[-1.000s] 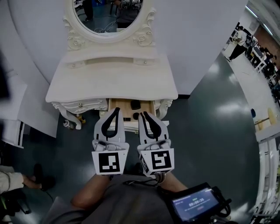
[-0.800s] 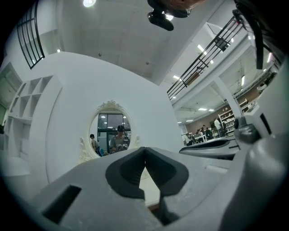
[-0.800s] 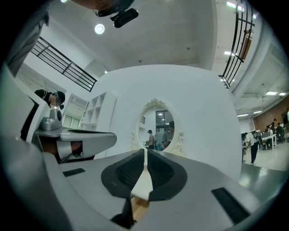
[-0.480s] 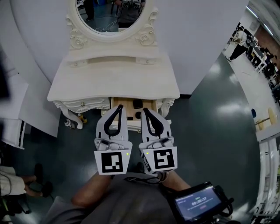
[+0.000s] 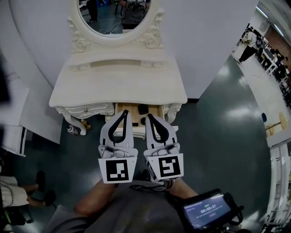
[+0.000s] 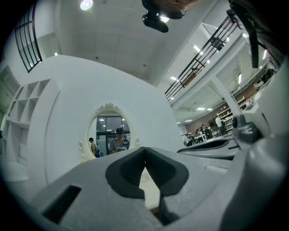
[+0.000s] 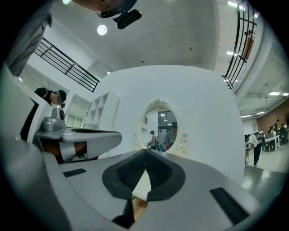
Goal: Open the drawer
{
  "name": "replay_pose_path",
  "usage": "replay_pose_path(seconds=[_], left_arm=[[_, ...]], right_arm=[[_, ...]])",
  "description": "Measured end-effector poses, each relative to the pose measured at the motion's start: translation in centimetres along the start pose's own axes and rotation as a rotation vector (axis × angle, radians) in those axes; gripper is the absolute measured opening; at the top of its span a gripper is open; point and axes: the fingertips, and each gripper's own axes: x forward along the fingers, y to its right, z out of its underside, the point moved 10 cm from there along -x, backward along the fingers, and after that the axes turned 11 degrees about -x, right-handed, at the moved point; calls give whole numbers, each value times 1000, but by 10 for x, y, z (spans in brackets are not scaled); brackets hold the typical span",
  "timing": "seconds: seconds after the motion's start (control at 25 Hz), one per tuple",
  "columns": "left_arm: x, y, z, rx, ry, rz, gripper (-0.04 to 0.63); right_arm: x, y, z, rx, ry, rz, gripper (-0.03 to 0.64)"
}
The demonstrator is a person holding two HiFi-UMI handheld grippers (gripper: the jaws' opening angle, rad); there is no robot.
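A white dressing table (image 5: 118, 82) with an oval mirror (image 5: 116, 13) stands ahead. Its middle drawer (image 5: 132, 108) is pulled out, showing a wooden bottom and a small black item (image 5: 142, 108). My left gripper (image 5: 124, 111) and right gripper (image 5: 148, 116) hover side by side over the drawer's front. Both are shut, tips touching, nothing between the pads. The drawer's front edge and handle are hidden beneath them. In the left gripper view the left gripper (image 6: 145, 150) points towards the mirror (image 6: 110, 135). The right gripper (image 7: 146, 151) does the same in its own view.
A side drawer with a small knob (image 5: 83, 109) flanks the open one. Curved white wall panels rise behind the table. Dark glossy floor (image 5: 218, 113) spreads to the right. A handheld screen (image 5: 204, 211) sits at lower right, and a person (image 5: 11, 191) crouches at far left.
The right gripper's jaws have closed from slightly apart to touching. Both grippers stay almost where they were over the drawer.
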Motion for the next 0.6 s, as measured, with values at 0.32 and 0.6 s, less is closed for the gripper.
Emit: replay_pose_path(seconds=[0.32,0.6], left_arm=[[0,2,1,11,-3,-2,14],[0,2,-1,16,-1,-5,14]], right_arm=[[-3,2,3,3,-5,4,14],[-1,2,3,-1,9,6,14]])
